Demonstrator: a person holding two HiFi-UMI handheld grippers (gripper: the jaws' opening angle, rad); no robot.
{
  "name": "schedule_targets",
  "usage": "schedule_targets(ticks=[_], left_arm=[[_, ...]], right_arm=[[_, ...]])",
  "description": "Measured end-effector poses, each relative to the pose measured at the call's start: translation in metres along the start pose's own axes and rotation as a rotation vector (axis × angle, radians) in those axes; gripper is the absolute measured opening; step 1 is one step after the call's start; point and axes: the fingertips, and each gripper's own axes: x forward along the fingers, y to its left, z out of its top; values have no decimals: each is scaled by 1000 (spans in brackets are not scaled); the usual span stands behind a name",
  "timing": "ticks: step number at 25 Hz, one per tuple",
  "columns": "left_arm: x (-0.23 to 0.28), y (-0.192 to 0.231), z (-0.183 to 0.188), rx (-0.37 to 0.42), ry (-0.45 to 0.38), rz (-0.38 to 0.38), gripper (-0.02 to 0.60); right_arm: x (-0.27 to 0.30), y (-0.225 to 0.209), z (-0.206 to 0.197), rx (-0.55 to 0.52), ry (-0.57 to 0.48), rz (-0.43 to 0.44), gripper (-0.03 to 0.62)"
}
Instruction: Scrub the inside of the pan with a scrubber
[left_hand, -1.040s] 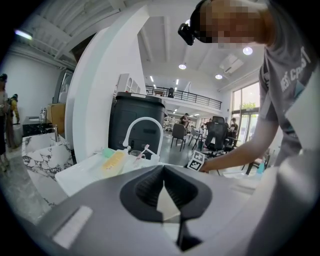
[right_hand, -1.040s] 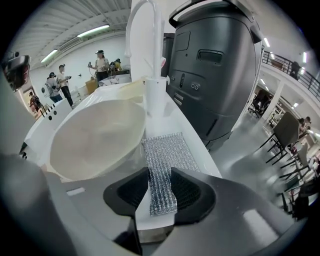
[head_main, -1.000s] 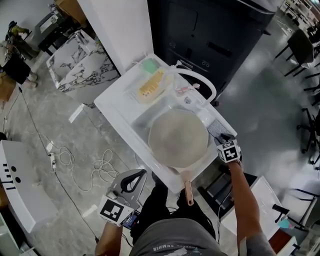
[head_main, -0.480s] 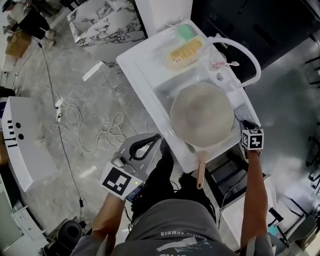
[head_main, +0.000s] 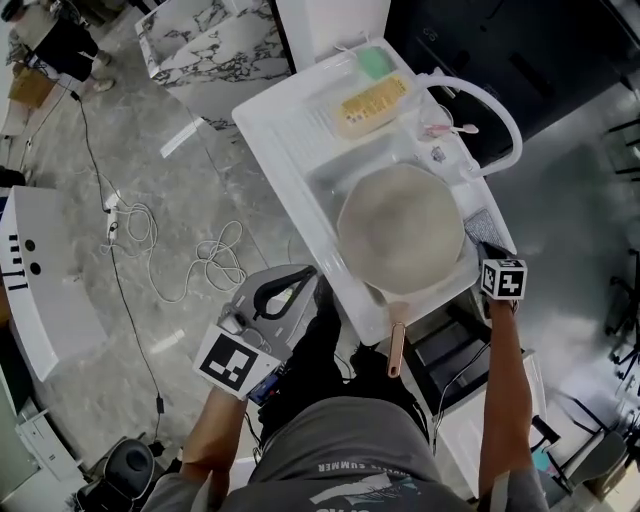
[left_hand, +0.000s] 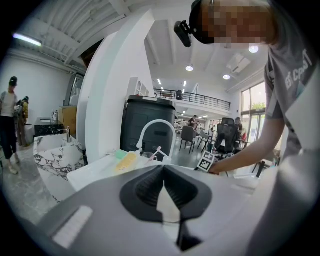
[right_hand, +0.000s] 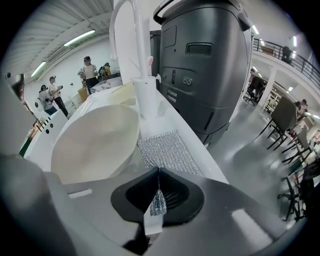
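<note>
The pan (head_main: 402, 228) sits in the sink (head_main: 290, 140) at the middle of the head view. Its handle (head_main: 396, 348) points down the frame toward the person, and its pale inside looks dry and untouched. The scrubber (right_hand: 167, 150), a silvery mesh pad, lies flat on the sink's rim just right of the pan, outside it. The right hand-held gripper (right_hand: 158, 192) has just been closing. Its jaws are pinched on the near edge of the mesh, with a fold of it caught between them. The left hand-held gripper (left_hand: 163, 187) hangs at the lower left of the head view, well apart from the sink, jaws together with nothing in them. From where I stand the job has barely begun. The scrubber is grasped but not yet lifted, so carrying it into the pan and all the scrubbing are left. Nothing steadies the handle either.
</note>
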Motion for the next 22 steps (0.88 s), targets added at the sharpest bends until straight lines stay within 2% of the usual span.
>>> schedule_targets(ticks=[5,8,14,18,22], left_arm=[[-5,4,-2,-5,13,7,3],[-4,8,-2,31,3,5,3],[-2,13,-3,26,0,3,3],[-1,17,-3,33,-15,2,3],[-2,20,-6,21,-17,2,3]], right_arm=[[-9,12,7,22,-28,10,12],[-17,15,15,27,-47,6,12],[-17,9,15,58,-24,-45,12],[-28,-1,26,111,-86,-93,11],[-42,13,54,157,-180,-50,11]])
